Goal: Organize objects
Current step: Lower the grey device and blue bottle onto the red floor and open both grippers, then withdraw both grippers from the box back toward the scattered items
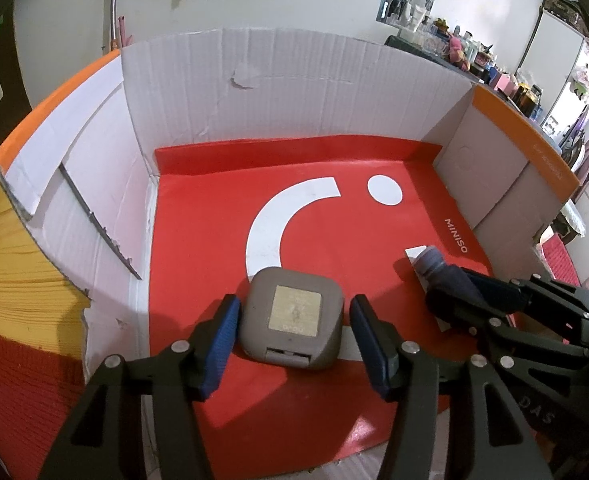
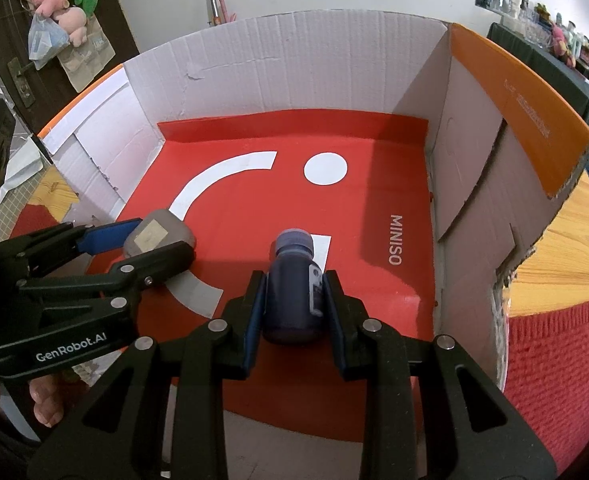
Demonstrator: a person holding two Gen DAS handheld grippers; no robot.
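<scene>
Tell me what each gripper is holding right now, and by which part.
The right gripper clamps the dark bottle by the sides of its body. The left gripper holds nothing; its pads stand clear of the grey square case.

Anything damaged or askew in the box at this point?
The cardboard box is worn: a torn patch on its back wall and ragged front edges on both side walls. The dark bottle lies on its side in the right gripper. No spill visible.

Even indoor light, both views sharp w/ heavy fisheye bend.
You get soft shadows on the red liner (image 1: pixel 214 264) beside the right box wall (image 2: pixel 466 152) and under each gripper; no glare on it. Dark vignette at corners, far shelves (image 1: pixel 478 56) bent & slightly soft.
</scene>
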